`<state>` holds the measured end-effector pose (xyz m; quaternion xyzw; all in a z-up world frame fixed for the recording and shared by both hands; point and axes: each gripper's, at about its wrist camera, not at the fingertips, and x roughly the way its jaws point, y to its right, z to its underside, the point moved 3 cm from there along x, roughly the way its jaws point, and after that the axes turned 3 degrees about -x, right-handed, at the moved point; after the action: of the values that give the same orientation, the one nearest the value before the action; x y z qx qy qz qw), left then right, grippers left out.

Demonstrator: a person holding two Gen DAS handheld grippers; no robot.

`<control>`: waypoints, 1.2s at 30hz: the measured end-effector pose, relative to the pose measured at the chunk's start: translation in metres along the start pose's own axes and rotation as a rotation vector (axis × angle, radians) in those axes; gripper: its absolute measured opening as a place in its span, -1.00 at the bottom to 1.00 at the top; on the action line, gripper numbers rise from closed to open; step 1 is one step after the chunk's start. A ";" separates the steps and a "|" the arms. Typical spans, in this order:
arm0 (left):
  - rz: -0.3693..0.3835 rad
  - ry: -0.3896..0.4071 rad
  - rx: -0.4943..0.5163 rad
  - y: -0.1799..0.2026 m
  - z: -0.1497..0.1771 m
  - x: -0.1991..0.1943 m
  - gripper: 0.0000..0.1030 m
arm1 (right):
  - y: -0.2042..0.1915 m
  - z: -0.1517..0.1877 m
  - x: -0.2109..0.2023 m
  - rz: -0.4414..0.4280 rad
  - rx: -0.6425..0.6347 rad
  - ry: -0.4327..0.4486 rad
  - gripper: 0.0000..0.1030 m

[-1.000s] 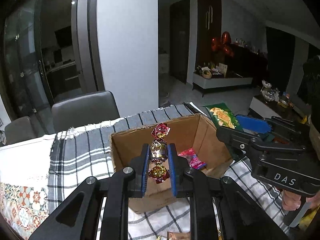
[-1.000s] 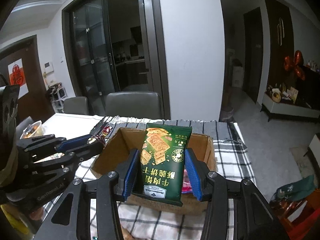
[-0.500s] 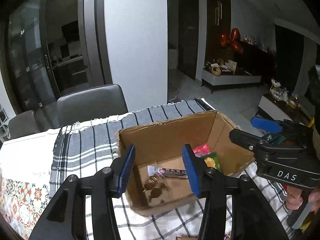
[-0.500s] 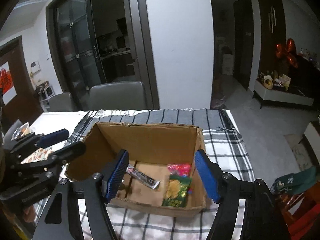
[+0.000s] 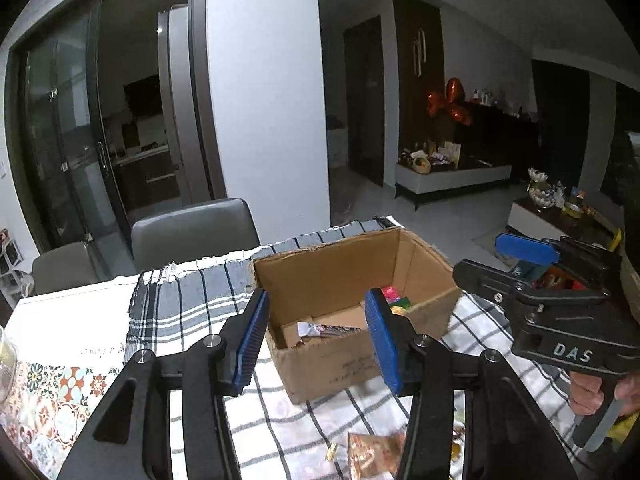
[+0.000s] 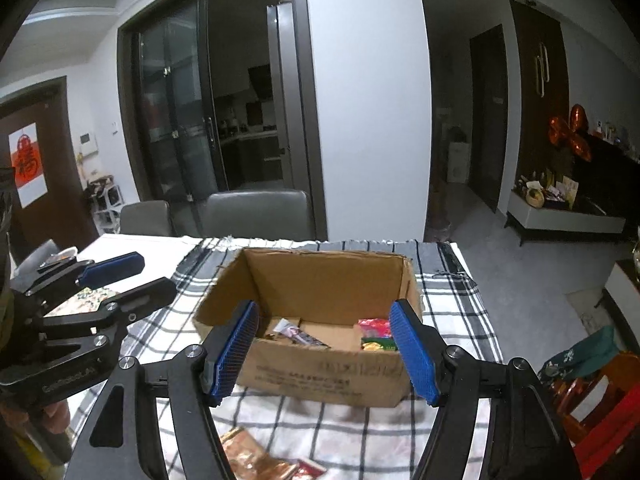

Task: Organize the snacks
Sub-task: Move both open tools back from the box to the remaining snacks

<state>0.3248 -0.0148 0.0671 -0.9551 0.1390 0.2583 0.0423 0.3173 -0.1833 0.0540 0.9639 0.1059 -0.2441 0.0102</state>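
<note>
Both snacks dropped into the box (image 6: pixel 320 280); my hand-held grippers (image 5: pixel 316 336) (image 6: pixel 324 350) are released; next wrappers, light and crinkly, I pinch mid-body.

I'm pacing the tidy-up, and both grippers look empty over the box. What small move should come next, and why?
Probably lower the right gripper, jaws open and empty, toward the gold-wrapped snack loose on the checked cloth in front of the cardboard box; it is still outside the box.
</note>
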 end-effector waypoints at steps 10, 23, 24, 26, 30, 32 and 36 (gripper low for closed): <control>-0.010 -0.021 -0.016 0.001 0.036 -0.035 -0.03 | -0.020 0.031 -0.030 -0.036 0.022 -0.016 0.34; -0.038 -0.059 0.084 0.009 0.093 -0.054 -0.03 | -0.045 0.096 -0.048 -0.020 -0.001 -0.070 0.34; -0.037 -0.064 0.090 0.011 0.097 -0.055 -0.03 | -0.046 0.100 -0.049 -0.020 0.001 -0.075 0.34; -0.031 -0.076 0.096 0.012 0.106 -0.056 -0.03 | -0.050 0.111 -0.050 -0.024 -0.003 -0.091 0.34; -0.010 -0.104 0.104 0.014 0.124 -0.054 -0.03 | -0.055 0.129 -0.051 -0.016 -0.005 -0.112 0.34; 0.001 -0.115 0.113 0.015 0.134 -0.053 -0.03 | -0.058 0.137 -0.052 -0.014 -0.007 -0.122 0.34; 0.017 -0.143 0.140 0.018 0.155 -0.048 -0.03 | -0.065 0.157 -0.052 -0.004 -0.023 -0.141 0.34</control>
<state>0.2057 0.0035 -0.0425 -0.9278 0.1613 0.3157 0.1164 0.1854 -0.1415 -0.0580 0.9439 0.1096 -0.3101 0.0285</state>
